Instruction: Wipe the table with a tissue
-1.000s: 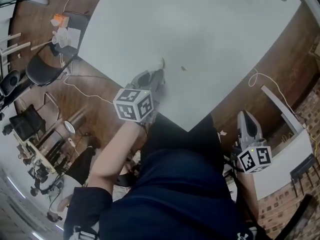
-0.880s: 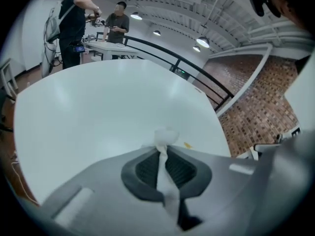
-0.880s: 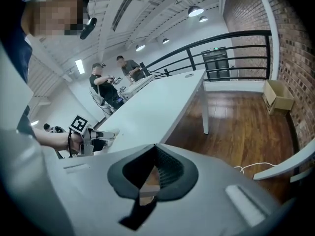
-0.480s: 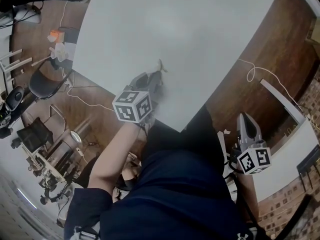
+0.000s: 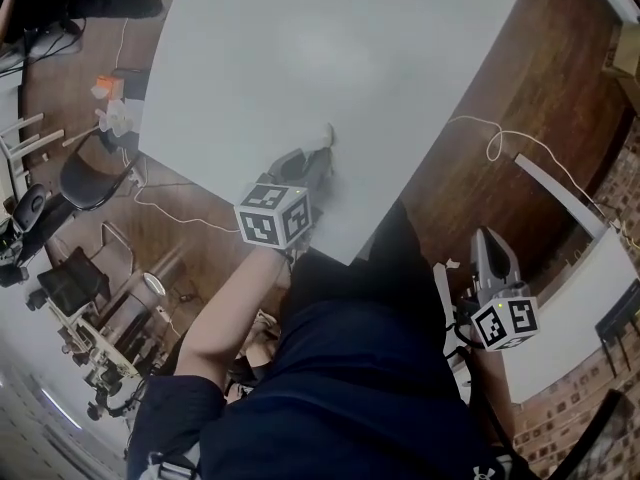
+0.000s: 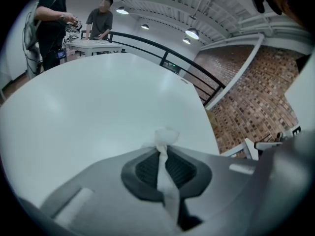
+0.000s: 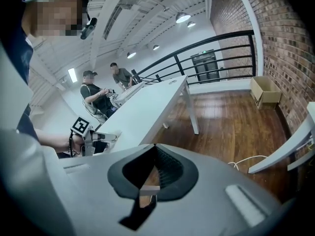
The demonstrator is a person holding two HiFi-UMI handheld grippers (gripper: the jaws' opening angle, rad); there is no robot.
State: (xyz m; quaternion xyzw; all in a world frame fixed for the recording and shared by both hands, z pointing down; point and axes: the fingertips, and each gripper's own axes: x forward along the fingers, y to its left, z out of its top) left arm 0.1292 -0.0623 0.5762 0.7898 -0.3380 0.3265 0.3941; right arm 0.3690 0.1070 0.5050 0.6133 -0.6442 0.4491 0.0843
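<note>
My left gripper (image 5: 320,154) is shut on a white tissue (image 5: 326,135), whose crumpled end pokes out past the fingertips and rests on the pale grey table (image 5: 350,48) near its front corner. In the left gripper view the tissue (image 6: 165,137) runs as a twisted strip between the closed jaws of the left gripper (image 6: 160,152), low over the tabletop (image 6: 98,102). My right gripper (image 5: 490,236) hangs off the table at my right side, over the wooden floor. In its own view the right gripper (image 7: 155,147) has its jaws together with nothing between them.
A black chair (image 5: 85,173) and small orange and white items (image 5: 108,93) sit left of the table. A white cable (image 5: 485,138) lies on the floor at right, near a white bench (image 5: 570,308). Two people (image 7: 106,90) stand at the table's far end. A cardboard box (image 7: 263,90) stands by the brick wall.
The table has shifted left and up in the head view. The left gripper stays shut on the tissue near the table's front corner. A small brown speck seen beside the tissue earlier no longer shows.
</note>
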